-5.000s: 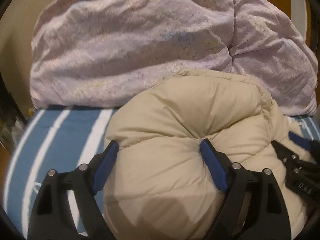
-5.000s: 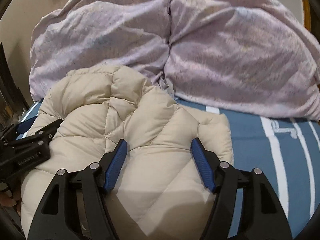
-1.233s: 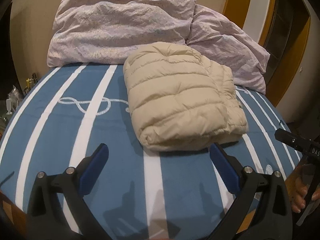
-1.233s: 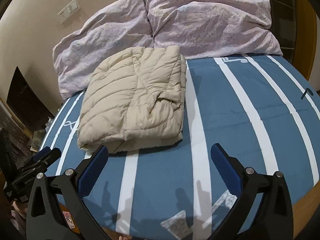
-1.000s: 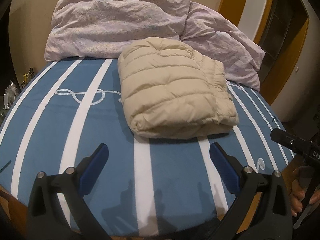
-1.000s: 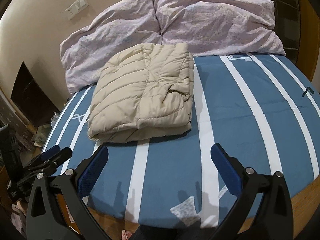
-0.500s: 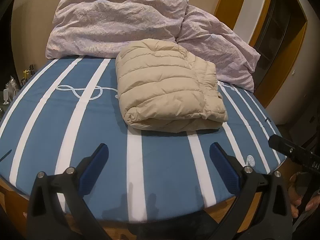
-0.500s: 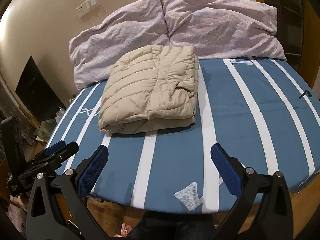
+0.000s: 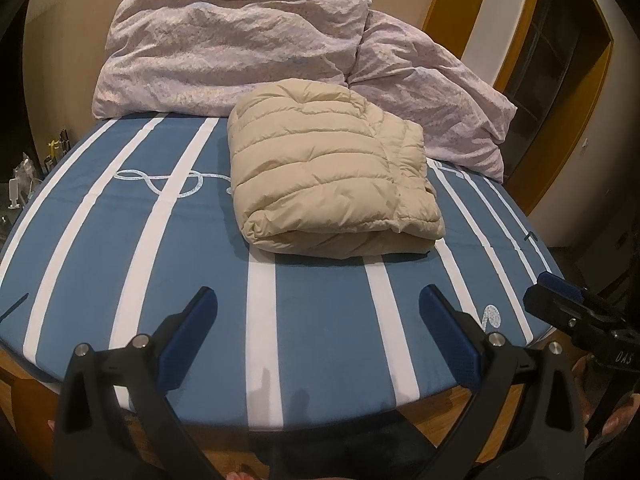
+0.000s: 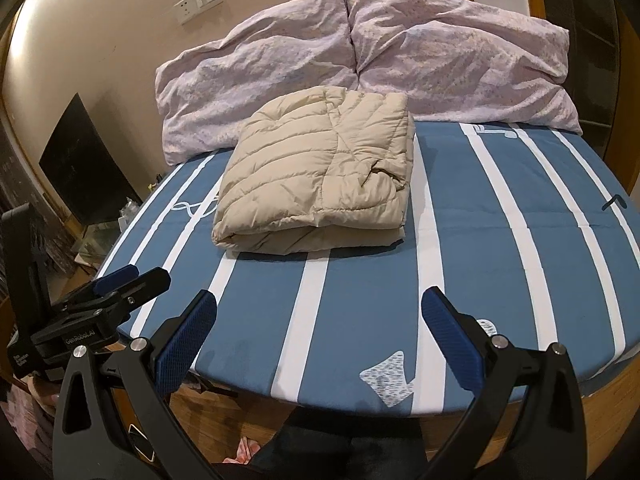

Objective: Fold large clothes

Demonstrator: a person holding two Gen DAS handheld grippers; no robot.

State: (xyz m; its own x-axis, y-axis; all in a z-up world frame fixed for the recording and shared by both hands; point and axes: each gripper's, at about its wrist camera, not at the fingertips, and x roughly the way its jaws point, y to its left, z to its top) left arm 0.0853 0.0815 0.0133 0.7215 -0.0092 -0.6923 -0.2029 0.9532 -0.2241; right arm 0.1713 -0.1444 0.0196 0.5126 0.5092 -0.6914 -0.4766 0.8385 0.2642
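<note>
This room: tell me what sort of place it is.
Most likely a home bedroom: a bed with a blue striped sheet, a crumpled lilac duvet at its head, and a folded beige puffer jacket lying on it.

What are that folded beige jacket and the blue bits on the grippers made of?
The beige jacket looks like a padded puffer: stitched quilt lines, puffy channels, a slight sheen suggesting thin synthetic shell. The blue pads look like textured rubber or plastic with a fine grid pattern; which one, I cannot tell.
</note>
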